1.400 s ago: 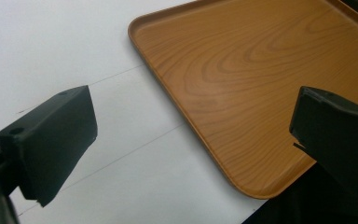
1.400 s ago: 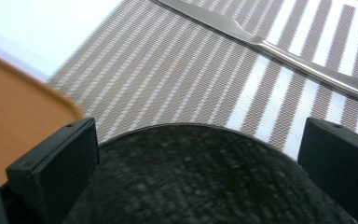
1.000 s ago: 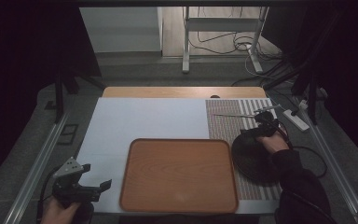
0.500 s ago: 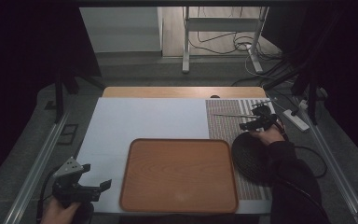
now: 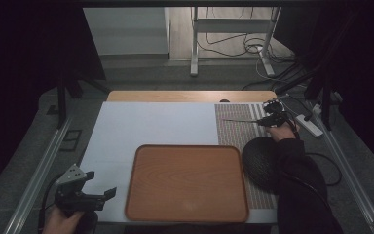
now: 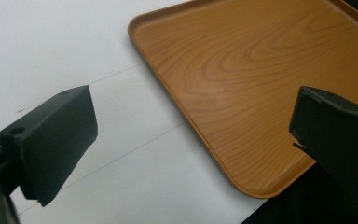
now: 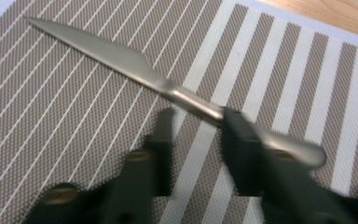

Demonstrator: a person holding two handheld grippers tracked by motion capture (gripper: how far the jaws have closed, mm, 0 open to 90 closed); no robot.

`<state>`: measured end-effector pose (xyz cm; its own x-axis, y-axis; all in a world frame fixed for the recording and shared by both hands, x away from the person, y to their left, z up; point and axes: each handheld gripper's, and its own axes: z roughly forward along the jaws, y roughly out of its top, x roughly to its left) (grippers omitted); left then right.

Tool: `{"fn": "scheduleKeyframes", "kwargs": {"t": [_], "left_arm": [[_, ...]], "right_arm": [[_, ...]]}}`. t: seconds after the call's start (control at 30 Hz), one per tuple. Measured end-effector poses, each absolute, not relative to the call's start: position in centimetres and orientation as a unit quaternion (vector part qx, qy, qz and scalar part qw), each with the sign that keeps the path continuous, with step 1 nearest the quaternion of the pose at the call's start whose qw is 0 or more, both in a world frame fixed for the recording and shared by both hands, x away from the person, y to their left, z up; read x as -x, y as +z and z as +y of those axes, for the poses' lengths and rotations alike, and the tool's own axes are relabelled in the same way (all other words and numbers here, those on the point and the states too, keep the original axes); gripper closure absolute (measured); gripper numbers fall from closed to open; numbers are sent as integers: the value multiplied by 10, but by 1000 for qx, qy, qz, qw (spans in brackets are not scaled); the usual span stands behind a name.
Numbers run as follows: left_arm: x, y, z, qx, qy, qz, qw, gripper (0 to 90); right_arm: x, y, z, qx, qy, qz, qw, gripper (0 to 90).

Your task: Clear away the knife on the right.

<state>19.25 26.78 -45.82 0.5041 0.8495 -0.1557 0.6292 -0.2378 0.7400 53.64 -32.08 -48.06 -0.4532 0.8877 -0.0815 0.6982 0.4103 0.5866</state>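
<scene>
A metal table knife (image 5: 240,120) (image 7: 121,58) lies on a striped woven placemat (image 5: 233,132) (image 7: 74,121) at the table's right rear, its blade pointing left. My right gripper (image 5: 269,120) (image 7: 198,122) is at the knife's handle end. Its jaws have just been closing and are blurred; the handle crosses the tip of one jaw, while placemat shows in the narrow gap between the pads. My left gripper (image 5: 100,185) (image 6: 191,126) hovers open over the white table by the near left corner of a wooden tray (image 5: 187,187) (image 6: 242,70), with nothing between its jaws.
A dark round dish (image 5: 259,163) sits on the placemat beside the tray's right edge, under my right forearm. A white power strip (image 5: 309,126) lies off the table's right side. A strip of wooden tabletop (image 5: 190,96) runs along the back.
My right gripper has moved toward the back of the table to the knife's handle, and its jaws have narrowed. The left gripper has stayed put.
</scene>
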Motion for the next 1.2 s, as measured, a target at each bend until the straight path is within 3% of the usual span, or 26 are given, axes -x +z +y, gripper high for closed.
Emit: {"fn": "scheduleKeyframes", "kwargs": {"t": [0.07,0.5,0.87,1.07,1.2], "left_arm": [[-192,-458,268,-774,141,477,391,10],[-192,-458,268,-774,141,477,392,10],[-192,-458,266,-778,146,475,385,10],[-192,-458,265,-777,149,475,385,11],[-192,-458,266,-776,148,476,387,11]], "right_arm": [[-545,-482,-323,-486,238,818,195,897],[-567,-497,-347,-539,234,780,216,898],[-547,-491,-354,-533,207,811,125,899],[-535,-490,-345,-512,194,831,102,899],[-535,-489,-341,-512,183,832,111,899]]}}
